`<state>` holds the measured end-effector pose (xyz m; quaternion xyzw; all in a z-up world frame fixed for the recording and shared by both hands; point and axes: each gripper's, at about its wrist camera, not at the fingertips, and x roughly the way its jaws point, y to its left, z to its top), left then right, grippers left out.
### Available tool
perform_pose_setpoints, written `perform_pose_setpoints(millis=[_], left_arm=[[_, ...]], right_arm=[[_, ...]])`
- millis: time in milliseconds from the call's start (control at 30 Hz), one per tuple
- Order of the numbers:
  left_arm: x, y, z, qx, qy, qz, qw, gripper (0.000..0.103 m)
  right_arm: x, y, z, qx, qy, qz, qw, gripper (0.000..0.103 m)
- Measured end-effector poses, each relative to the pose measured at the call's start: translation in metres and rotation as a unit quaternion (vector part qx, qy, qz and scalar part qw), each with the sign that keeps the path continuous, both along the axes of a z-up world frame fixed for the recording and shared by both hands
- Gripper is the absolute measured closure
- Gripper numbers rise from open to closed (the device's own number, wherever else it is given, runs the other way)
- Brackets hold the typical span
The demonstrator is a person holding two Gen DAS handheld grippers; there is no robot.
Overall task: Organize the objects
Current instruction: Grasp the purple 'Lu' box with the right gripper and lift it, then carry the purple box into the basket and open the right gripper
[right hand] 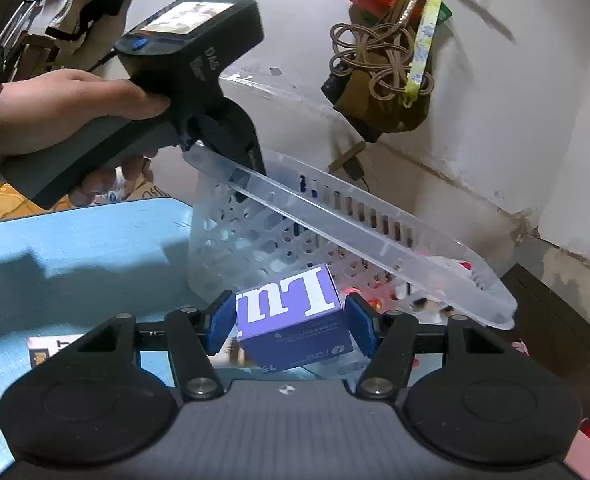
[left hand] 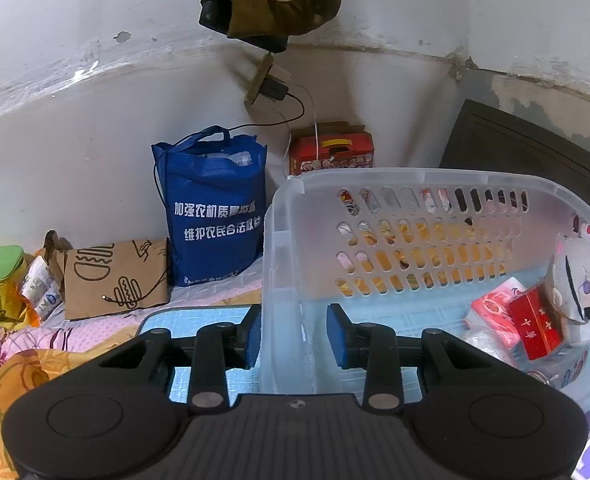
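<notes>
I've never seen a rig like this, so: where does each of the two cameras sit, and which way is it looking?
Left wrist: on the left gripper, looking past its fingers, which straddle the clear basket wall, toward the blue bag.
Right wrist: on the right gripper, facing the purple box; the left hand shows.
Shared: basket, wall.

The basket (left hand: pixel 435 216) is sitting on the mat (right hand: pixel 75 240), tilted, with the left gripper (left hand: pixel 295 332) straddling its near-left wall. A doll (left hand: pixel 579 280) and packets (left hand: pixel 531 320) are lying in its right end. Behind-left a bag (left hand: pixel 215 208) is standing against the wall (a carton (left hand: pixel 331 152) is sitting to its right). A box (right hand: pixel 295 320) is sitting between the right gripper's (right hand: pixel 291 328) jaws, before the basket.
</notes>
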<state>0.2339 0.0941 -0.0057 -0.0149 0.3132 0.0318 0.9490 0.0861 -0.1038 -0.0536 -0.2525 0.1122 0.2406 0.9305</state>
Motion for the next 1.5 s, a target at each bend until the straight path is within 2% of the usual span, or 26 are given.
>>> perform_pose_setpoints(millis=[100,400,600,733,833,1067,1267,1500], left_arm=[[0.0,0.001,0.0,0.0,0.0,0.0,1.0,0.065],[0.0,0.001,0.0,-0.003,0.001,0.001,1.0,0.064],[0.002,0.003,0.0,-0.007,0.003,0.0,1.0,0.064],[0.003,0.004,-0.001,-0.013,0.003,-0.002,0.9999,0.064],[0.003,0.005,-0.001,-0.014,0.004,-0.001,0.9999,0.064],[0.002,0.004,-0.002,-0.015,0.003,-0.001,0.9999,0.064],[0.002,0.004,-0.002,-0.014,0.003,-0.001,0.9999,0.064],[0.002,0.003,-0.001,-0.012,0.002,-0.004,0.9999,0.064]], right_arm=[[0.005,-0.011,0.009,0.037,0.025,0.002,0.999,0.04],[0.007,-0.036,0.03,0.09,0.034,-0.029,0.995,0.04],[-0.002,-0.046,0.059,0.13,0.029,-0.021,0.991,0.04],[-0.007,-0.051,0.084,0.153,0.003,-0.026,0.988,0.04],[0.004,-0.05,0.101,0.168,-0.002,-0.035,0.985,0.04],[0.05,-0.034,0.13,0.167,-0.018,-0.074,0.983,0.04],[0.082,-0.019,0.126,0.165,0.006,-0.093,0.982,0.04],[0.096,-0.007,0.111,0.159,0.021,-0.094,0.983,0.04]])
